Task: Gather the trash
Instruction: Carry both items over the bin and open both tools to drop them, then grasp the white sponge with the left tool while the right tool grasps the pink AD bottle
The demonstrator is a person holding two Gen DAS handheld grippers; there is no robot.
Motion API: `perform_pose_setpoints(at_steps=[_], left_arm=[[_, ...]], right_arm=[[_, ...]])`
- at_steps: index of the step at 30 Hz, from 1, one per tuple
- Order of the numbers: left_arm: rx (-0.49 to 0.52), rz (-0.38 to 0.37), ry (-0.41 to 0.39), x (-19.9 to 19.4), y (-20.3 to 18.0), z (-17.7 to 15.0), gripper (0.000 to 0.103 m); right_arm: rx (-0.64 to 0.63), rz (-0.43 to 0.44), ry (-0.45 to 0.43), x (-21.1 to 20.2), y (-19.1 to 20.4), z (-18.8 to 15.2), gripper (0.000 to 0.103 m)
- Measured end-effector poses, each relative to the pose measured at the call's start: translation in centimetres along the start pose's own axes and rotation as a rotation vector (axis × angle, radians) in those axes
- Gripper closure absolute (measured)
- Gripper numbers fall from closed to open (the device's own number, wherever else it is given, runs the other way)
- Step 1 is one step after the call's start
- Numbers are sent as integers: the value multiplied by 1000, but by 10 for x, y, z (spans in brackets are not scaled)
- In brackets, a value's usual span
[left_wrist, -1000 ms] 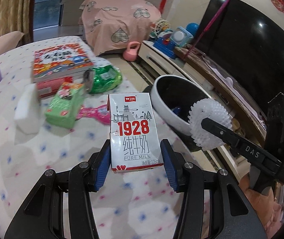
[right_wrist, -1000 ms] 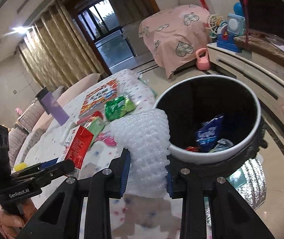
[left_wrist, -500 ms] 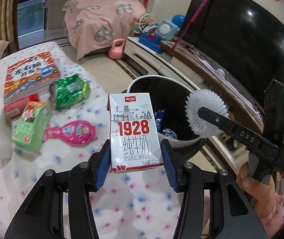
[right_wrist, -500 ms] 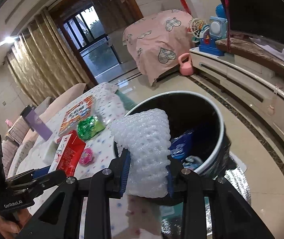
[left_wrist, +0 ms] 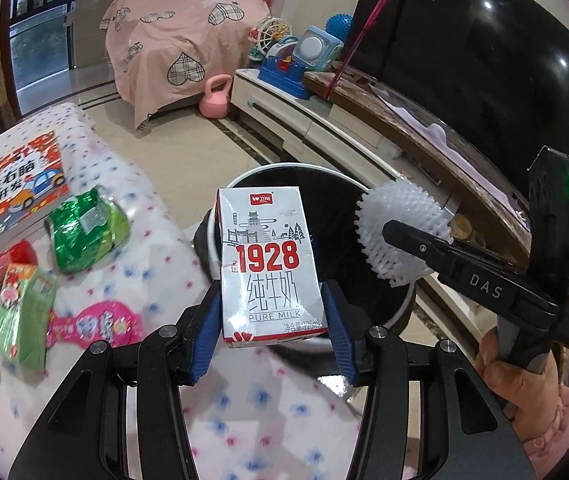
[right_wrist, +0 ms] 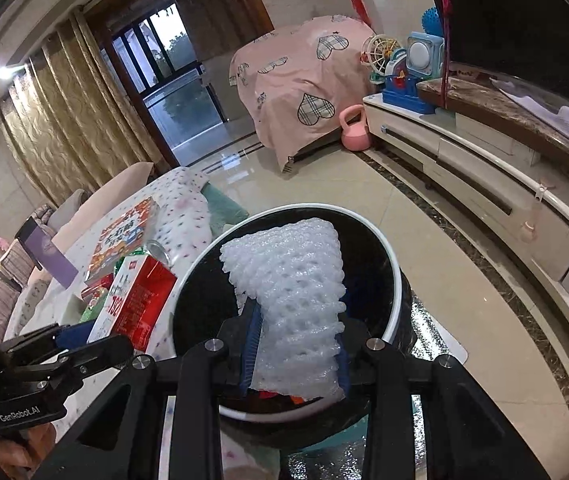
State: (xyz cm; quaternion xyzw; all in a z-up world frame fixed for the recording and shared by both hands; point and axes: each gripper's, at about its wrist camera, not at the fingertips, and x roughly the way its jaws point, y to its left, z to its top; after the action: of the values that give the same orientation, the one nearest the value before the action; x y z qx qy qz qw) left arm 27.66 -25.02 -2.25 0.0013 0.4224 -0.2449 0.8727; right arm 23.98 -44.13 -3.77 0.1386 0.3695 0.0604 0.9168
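Our left gripper (left_wrist: 270,320) pinches the milk box (left_wrist: 269,264), our right gripper (right_wrist: 296,350) the foam net (right_wrist: 290,300), above the near bin (right_wrist: 390,248); wrappers (left_wrist: 84,236) wait far left.

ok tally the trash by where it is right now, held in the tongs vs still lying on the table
held in the tongs: 2 (milk carton, foam net)
lying on the table: 4 (green crinkly packet, green snack box, pink wrapper, red item)
total: 6
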Motion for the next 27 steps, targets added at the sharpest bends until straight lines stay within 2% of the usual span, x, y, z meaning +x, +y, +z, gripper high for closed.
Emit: perform_pose_setpoints(at_steps=[11, 13, 15, 18, 27], left_arm=[[25, 8, 41, 22, -6, 12, 54], [27, 15, 52, 25, -7, 13, 54], [23, 6, 53, 26, -7, 12, 54], [12, 5, 45, 22, -5, 11, 46], [-81, 0, 7, -4, 18, -9, 39]], right_arm=[[-16, -13, 35, 15, -9, 13, 67], [-7, -11, 37, 16, -11, 14, 57], [6, -7, 36, 16, -14, 15, 52], [22, -1, 31, 15, -18, 15, 39], [44, 27, -3, 2, -13, 13, 31]])
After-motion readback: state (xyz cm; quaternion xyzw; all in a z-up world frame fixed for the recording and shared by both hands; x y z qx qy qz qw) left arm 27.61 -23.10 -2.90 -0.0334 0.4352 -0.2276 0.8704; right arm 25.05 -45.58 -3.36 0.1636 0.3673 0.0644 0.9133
